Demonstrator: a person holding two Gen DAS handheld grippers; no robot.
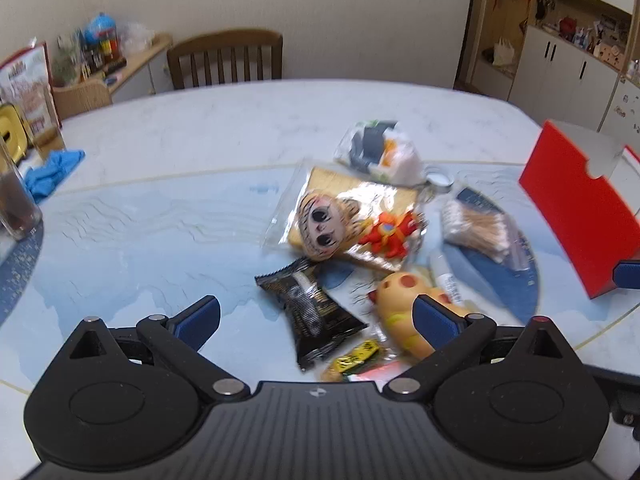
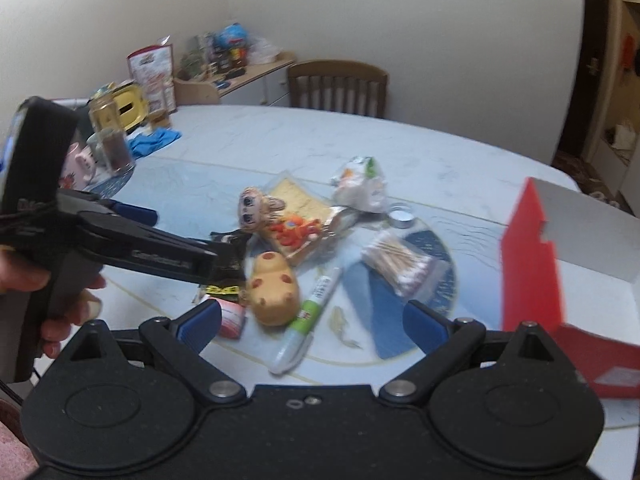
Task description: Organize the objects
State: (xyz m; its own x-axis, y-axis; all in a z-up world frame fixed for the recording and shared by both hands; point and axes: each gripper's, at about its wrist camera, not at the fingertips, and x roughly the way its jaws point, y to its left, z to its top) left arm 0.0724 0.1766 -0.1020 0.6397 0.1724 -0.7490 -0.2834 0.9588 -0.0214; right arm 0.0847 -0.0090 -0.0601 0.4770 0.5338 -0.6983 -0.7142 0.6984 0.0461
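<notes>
A pile of small items lies mid-table. My left gripper [image 1: 318, 316] is open, its fingers either side of a black snack packet [image 1: 312, 312] and a tan spotted toy [image 1: 404, 316]. Beyond lie a bagged big-eyed doll head [image 1: 324, 226], a red figure [image 1: 390, 234], a bag of cotton swabs [image 1: 480, 232] and a white wrapped bundle [image 1: 384, 152]. My right gripper [image 2: 312, 320] is open above the spotted toy [image 2: 274, 288] and a green-and-white pen [image 2: 308, 316]. The left gripper shows in the right wrist view [image 2: 208, 264], over the black packet.
An open red box [image 1: 576, 212] stands at the right, also in the right wrist view [image 2: 532, 256]. A glass jar [image 1: 16, 204], a blue cloth [image 1: 52, 172] and a yellow container sit at the left. A wooden chair [image 1: 226, 60] stands behind the table.
</notes>
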